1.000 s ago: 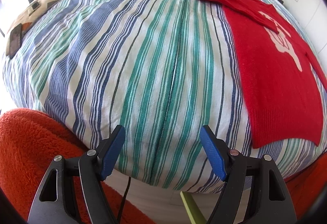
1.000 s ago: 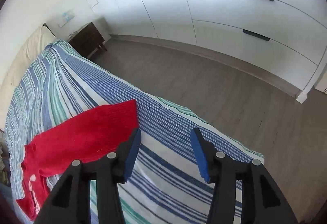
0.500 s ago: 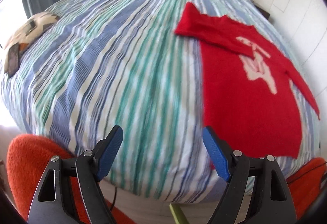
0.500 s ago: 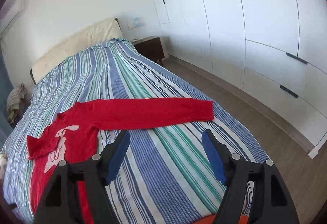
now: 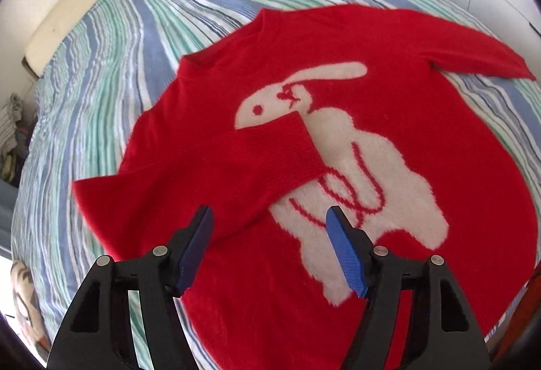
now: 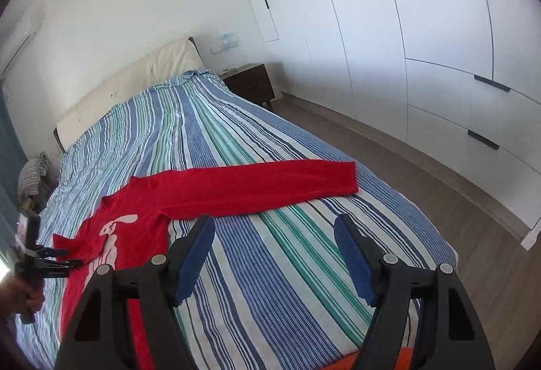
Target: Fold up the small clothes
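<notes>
**Sleeve fold: hand-held gripper approach over red sweater**

Jaws of the left hand-held gripper (image 5: 268, 218) are standing wide apart, having just been closing a little, with nothing pinched between them; they are hovering over the red sweater (image 5: 456, 167), above the sleeve (image 5: 236, 164) that is already lying folded across the rabbit motif (image 5: 372, 160). Jaws of the right hand-held gripper (image 6: 274, 228) are standing equally wide and holding nothing, pointing over the striped bed cover (image 6: 270, 268) towards the outstretched sleeve (image 6: 263, 184), which is lying flat across the bed, apart from the pads.

The step in hand is judged to be folding this second sleeve inward. For a clean result, the right hand-held gripper should be taking the sleeve near its cuff (image 6: 348, 175), gripping the full thickness of the knit, lifting only slightly, and laying it over the body level with the first sleeve, while the left hand-held gripper is steadying the body so that the first fold is not disturbed.
</notes>
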Motion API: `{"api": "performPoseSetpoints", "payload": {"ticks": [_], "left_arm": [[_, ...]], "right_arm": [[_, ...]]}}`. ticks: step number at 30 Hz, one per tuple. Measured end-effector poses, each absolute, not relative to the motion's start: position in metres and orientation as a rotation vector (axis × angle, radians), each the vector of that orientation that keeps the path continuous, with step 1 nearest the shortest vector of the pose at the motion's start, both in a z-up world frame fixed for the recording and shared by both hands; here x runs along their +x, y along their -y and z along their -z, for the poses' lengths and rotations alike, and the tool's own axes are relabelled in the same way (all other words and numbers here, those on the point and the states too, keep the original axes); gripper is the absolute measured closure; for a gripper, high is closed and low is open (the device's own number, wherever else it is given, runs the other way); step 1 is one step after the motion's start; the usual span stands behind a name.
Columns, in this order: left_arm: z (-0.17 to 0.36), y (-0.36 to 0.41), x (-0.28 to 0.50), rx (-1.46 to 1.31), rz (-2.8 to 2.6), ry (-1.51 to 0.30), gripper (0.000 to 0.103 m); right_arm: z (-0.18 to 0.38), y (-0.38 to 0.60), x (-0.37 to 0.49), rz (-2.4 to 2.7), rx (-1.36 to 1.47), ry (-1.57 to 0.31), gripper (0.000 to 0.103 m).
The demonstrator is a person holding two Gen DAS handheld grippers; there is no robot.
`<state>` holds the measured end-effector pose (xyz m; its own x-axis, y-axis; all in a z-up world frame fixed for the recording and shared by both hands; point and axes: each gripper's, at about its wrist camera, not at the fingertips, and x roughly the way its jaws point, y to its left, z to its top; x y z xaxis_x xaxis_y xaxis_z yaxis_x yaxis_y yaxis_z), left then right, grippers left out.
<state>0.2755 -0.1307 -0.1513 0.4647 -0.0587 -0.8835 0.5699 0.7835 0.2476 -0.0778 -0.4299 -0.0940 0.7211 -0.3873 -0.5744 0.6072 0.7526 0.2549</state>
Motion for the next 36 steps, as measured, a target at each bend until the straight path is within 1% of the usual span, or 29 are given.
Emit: {"api": "performPoseSetpoints", "payload": {"ticks": [3, 4, 6, 7, 8, 10, 12, 14, 16, 19, 22, 24, 27, 36], "left_arm": [[0.172, 0.142, 0.293, 0.620, 0.418, -1.044, 0.031], [0.178, 0.144, 0.297, 0.622, 0.414, -1.049, 0.032], [0.186, 0.145, 0.303, 0.578, 0.417, -1.063, 0.055], [0.186, 0.142, 0.306, 0.532, 0.411, -1.070, 0.092], [0.182, 0.136, 0.310, 0.482, 0.382, -1.074, 0.100], [0.161, 0.108, 0.312, 0.299, 0.348, -1.033, 0.100], [0.131, 0.057, 0.309, 0.080, 0.274, -0.981, 0.100], [0.104, -0.016, 0.297, -0.125, 0.159, -0.920, 0.100], [0.088, -0.097, 0.282, -0.274, -0.001, -0.869, 0.100], [0.090, -0.205, 0.257, -0.379, -0.264, -0.847, 0.100], [0.115, -0.273, 0.237, -0.445, -0.421, -0.886, 0.100], [0.135, -0.288, 0.225, -0.466, -0.448, -0.910, 0.100], [0.158, -0.286, 0.222, -0.509, -0.453, -0.932, 0.100], [0.192, -0.287, 0.209, -0.569, -0.478, -0.953, 0.101]], "right_arm": [[0.097, 0.435, -0.078, 0.572, 0.481, -0.524, 0.030], [0.098, 0.436, -0.078, 0.574, 0.487, -0.524, 0.030], [0.099, 0.436, -0.077, 0.576, 0.493, -0.528, 0.030], [0.100, 0.436, -0.076, 0.578, 0.491, -0.529, 0.030], [0.100, 0.436, -0.076, 0.579, 0.489, -0.530, 0.030], [0.100, 0.436, -0.074, 0.579, 0.486, -0.533, 0.030], [0.100, 0.435, -0.073, 0.574, 0.482, -0.536, 0.030], [0.100, 0.434, -0.074, 0.572, 0.477, -0.530, 0.030], [0.099, 0.433, -0.075, 0.572, 0.476, -0.522, 0.030], [0.100, 0.434, -0.075, 0.573, 0.480, -0.521, 0.030], [0.100, 0.432, -0.073, 0.571, 0.476, -0.531, 0.030], [0.101, 0.430, -0.071, 0.570, 0.461, -0.540, 0.030], [0.100, 0.424, -0.068, 0.569, 0.433, -0.551, 0.030], [0.103, 0.426, -0.067, 0.584, 0.435, -0.575, 0.030]]}}
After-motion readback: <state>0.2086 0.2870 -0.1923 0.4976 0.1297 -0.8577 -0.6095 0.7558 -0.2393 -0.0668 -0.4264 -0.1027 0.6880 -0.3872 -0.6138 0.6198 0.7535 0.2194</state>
